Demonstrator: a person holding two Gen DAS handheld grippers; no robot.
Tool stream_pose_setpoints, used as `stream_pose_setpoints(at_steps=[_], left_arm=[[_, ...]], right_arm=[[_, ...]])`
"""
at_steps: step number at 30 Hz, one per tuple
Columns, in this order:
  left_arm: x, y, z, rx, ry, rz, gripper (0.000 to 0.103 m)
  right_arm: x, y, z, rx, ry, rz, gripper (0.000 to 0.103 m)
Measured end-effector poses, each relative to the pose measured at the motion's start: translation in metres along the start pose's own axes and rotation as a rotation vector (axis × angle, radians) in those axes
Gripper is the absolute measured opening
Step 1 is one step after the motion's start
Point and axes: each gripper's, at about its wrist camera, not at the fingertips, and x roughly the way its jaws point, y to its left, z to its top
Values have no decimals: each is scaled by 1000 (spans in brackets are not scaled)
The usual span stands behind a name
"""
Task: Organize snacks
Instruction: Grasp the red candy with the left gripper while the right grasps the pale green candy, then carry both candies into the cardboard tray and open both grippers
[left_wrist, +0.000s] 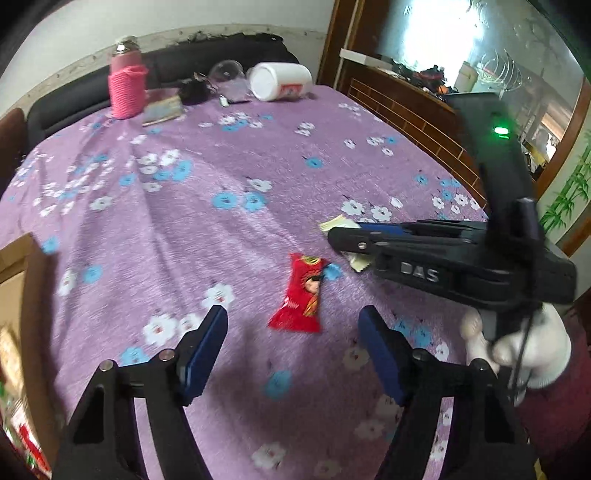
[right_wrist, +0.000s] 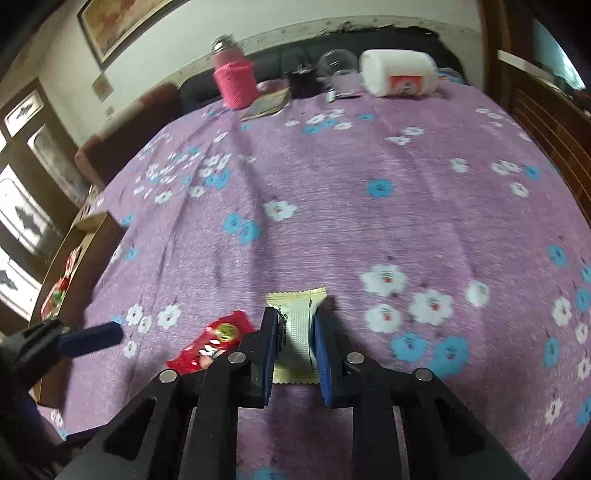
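Observation:
A red snack packet (left_wrist: 300, 295) lies on the purple flowered cloth (left_wrist: 221, 229). My left gripper (left_wrist: 293, 328) is open, its fingers either side of the packet's near end, just short of it. The red packet also shows in the right wrist view (right_wrist: 212, 345), left of my right gripper (right_wrist: 295, 325). My right gripper is shut on a pale cream snack packet (right_wrist: 297, 325) lying on the cloth. In the left wrist view the right gripper (left_wrist: 347, 236) comes in from the right, over the cream packet (left_wrist: 338, 223).
A cardboard box (right_wrist: 79, 251) with red snacks stands at the table's left edge; it also shows in the left wrist view (left_wrist: 14, 280). At the far end stand a pink bottle (left_wrist: 125, 86), a white jar on its side (left_wrist: 280, 79), a clear cup (left_wrist: 227, 72) and small dark items. A wooden cabinet (left_wrist: 406, 110) stands right.

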Motion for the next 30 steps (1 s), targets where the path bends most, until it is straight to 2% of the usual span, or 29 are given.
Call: stream_pose_setpoints(at_steps=[2,4,6,8,9,11,19,25,30], left_arm=[[9,-4,5,19,3,1,72],[19,-8,9,38,11,2,66],[31,-11,12,47,34,-4,47],[39,-12,12,56,51,4,36],[38,-15,12,75,35,12,27],[38,-17,11,83,35,29,19],[15,-5,4,9,-12,8,18],[-30,12,-8,-82,-86,-29,19],[-76,43,-33,-185,-160,-20,19]], right_arm=[[-5,-8,-2,30,-19,-7,20],[-12,-15,-4,52,-29,0,20],[-16,-18,-6,63,-36,4,20],[-20,-19,-8,70,-40,12,20],[-22,-20,-10,74,-44,16,20],[-24,-18,-12,76,-51,19,20],[-40,-5,-22,71,-80,30,20],[-53,16,-27,44,-89,31,20],[-60,51,-29,-4,-92,55,20]])
